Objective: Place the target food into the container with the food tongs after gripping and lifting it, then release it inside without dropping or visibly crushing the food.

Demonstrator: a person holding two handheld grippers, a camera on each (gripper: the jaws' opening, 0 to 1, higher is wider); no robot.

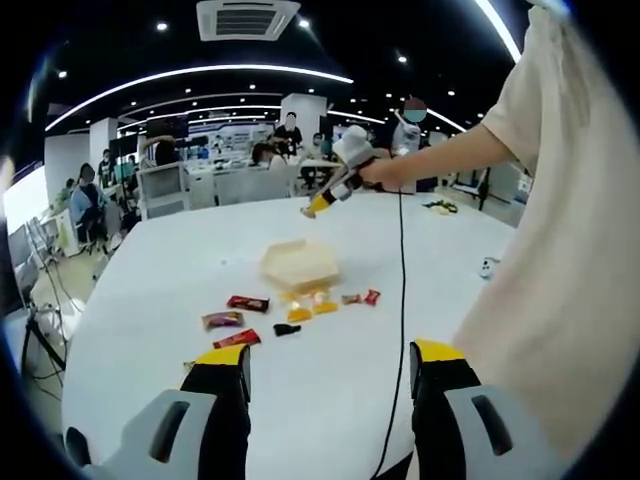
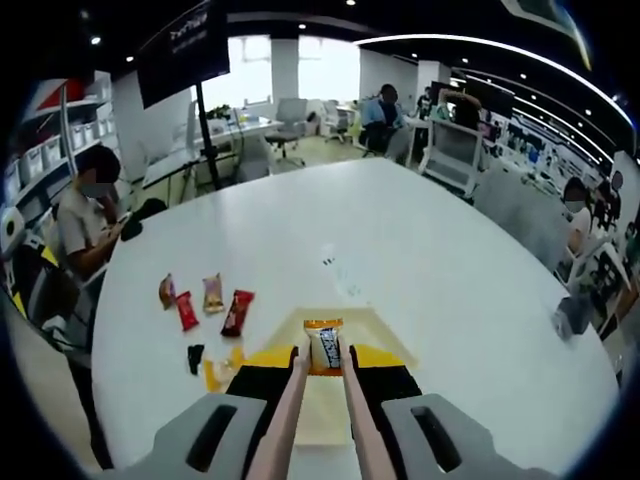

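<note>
My right tool (image 2: 323, 372) gripped the tongs (image 2: 322, 400), whose tips pinched an orange snack packet (image 2: 323, 346) over the open container (image 2: 352, 330) at lower centre. My left tool (image 1: 330, 385) stood released, jaws apart above the white surface (image 1: 160, 290). Other packets (image 2: 205, 300) lay left of the container.

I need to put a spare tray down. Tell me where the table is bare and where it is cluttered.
Bare: the wide stretch of the white table beyond and to the right of the container in the right gripper view, out to the far edge. Crowded: the snack packets left of the container, and the container itself, where the tongs hold a packet.
</note>
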